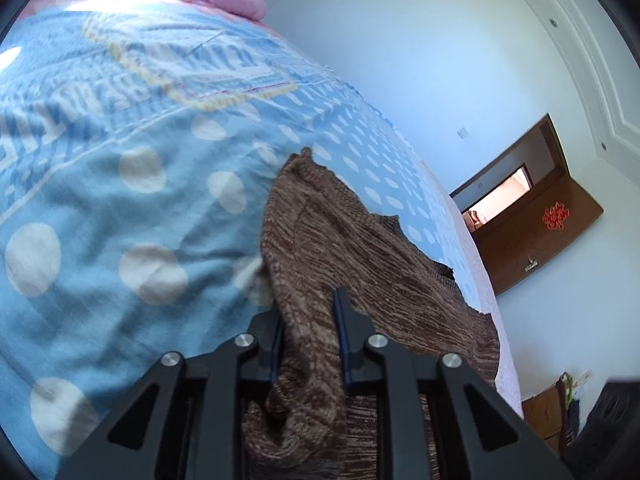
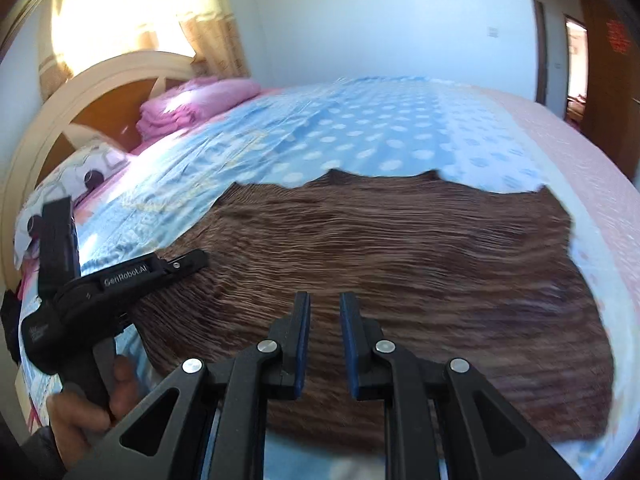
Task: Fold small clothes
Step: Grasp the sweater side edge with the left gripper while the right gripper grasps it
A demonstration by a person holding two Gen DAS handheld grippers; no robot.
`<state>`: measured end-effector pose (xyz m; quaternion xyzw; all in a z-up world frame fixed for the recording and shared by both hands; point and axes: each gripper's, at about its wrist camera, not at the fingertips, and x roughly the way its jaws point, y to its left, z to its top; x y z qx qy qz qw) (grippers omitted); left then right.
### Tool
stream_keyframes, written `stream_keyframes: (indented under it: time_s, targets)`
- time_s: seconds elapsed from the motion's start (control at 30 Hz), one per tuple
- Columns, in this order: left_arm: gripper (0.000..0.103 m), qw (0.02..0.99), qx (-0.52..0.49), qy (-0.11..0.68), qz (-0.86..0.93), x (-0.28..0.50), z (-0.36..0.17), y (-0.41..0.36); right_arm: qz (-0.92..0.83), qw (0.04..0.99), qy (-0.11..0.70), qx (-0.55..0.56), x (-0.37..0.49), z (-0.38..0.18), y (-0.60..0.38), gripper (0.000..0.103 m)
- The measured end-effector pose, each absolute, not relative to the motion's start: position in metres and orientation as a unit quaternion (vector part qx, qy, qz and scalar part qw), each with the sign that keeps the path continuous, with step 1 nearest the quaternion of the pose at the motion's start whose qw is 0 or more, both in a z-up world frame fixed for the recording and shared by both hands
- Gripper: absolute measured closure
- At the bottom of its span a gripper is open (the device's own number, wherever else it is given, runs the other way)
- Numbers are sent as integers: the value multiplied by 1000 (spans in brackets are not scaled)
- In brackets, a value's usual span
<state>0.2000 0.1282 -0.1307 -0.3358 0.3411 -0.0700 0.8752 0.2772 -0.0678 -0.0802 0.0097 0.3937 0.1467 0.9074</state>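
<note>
A brown knitted garment (image 2: 400,248) lies spread on the blue polka-dot bedspread (image 2: 360,132). In the left wrist view my left gripper (image 1: 310,320) is shut on a bunched edge of the brown garment (image 1: 360,240), which fills the gap between the fingers. That gripper also shows in the right wrist view (image 2: 188,262) at the garment's left edge, held by a hand. My right gripper (image 2: 325,304) is open and empty, hovering just above the near middle of the garment.
Folded pink bedding (image 2: 192,104) and a patterned pillow (image 2: 80,176) lie by the wooden headboard (image 2: 100,92). A pink sheet (image 2: 580,152) borders the bed on the right. A brown door (image 1: 540,224) stands in the white wall.
</note>
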Motion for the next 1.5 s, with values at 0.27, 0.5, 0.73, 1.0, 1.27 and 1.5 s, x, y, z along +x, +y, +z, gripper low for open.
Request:
stream_keyframes:
  time_s: [0.27,0.5,0.73,1.0,1.27,1.5]
  targets:
    - [83,903,-288,311,-75,206,-120,117,178,891,418,16,304,-75,-53,87]
    - [86,906,-298,290,-78,203,-120,122,295,835,460,65,363,-59,-1,49]
    - [86,897,-324,287,-92,204,-128,127,322,790,521,-14,406,-75,62,47]
    - [86,889,-346,285,-93,203,-134,133,331,774,528,-113,422,-99,103,42]
    - [87,892,-340,281,-94,200,-131,129,313,782,501,-197,410,-104,107,63]
    - [86,893,-335,280,-107,198,-128,126,298,803,515,-41,427,-97,58,94]
